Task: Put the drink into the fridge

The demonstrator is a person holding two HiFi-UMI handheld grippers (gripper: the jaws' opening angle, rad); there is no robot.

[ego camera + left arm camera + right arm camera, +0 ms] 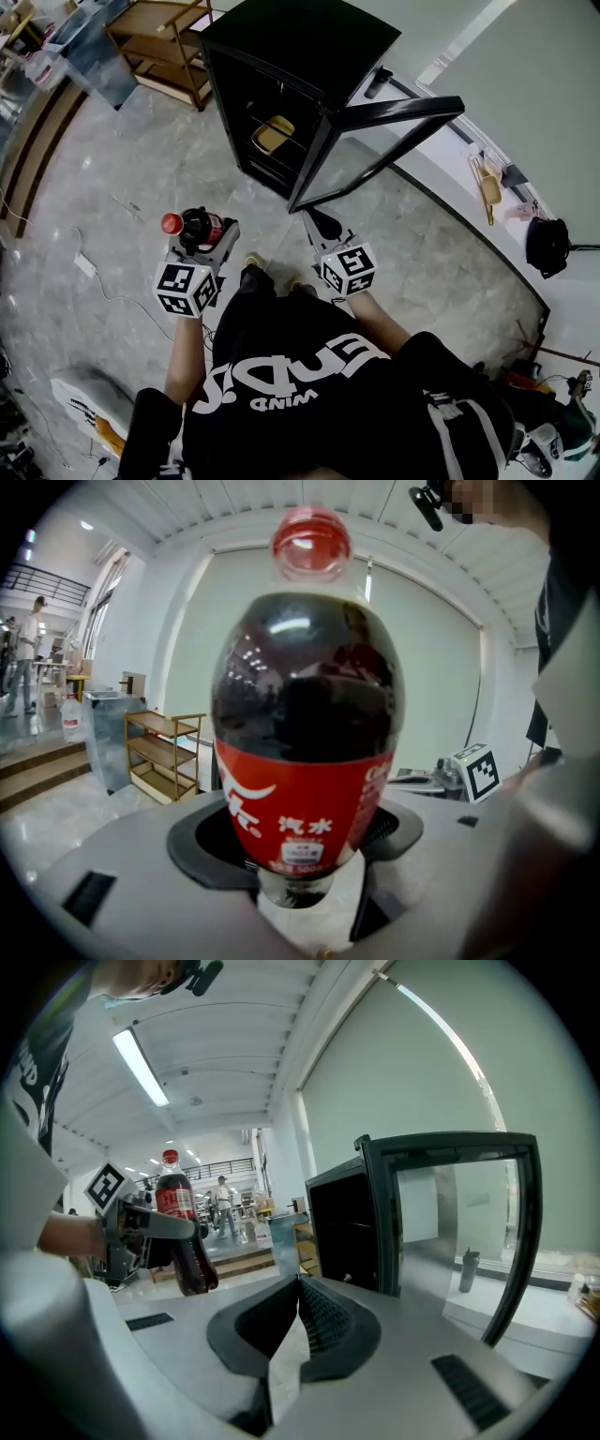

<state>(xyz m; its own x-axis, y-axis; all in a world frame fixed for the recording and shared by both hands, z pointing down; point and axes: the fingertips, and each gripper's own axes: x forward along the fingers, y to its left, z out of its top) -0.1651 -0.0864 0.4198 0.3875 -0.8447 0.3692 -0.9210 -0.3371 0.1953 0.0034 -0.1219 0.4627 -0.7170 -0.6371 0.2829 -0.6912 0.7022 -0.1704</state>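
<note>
The drink is a dark cola bottle (197, 226) with a red cap and red label. My left gripper (208, 234) is shut on its lower body (300, 752), holding it tilted over the floor at the left. The black fridge (291, 56) stands ahead, its glass door (375, 150) swung open to the right. Its dark inside (342, 1227) shows a shelf with a yellowish item (273, 134). My right gripper (315, 217) points at the foot of the door, its jaws shut and empty (300, 1286). The right gripper view also shows the bottle (183, 1241) at the left and the door frame (459, 1147).
A wooden shelf rack (164, 42) stands left of the fridge, with a metal bin beside it (108, 733). A white ledge (487, 187) runs along the right wall, with a black bag (547, 246) on it. A power strip and cable (84, 264) lie on the floor at the left.
</note>
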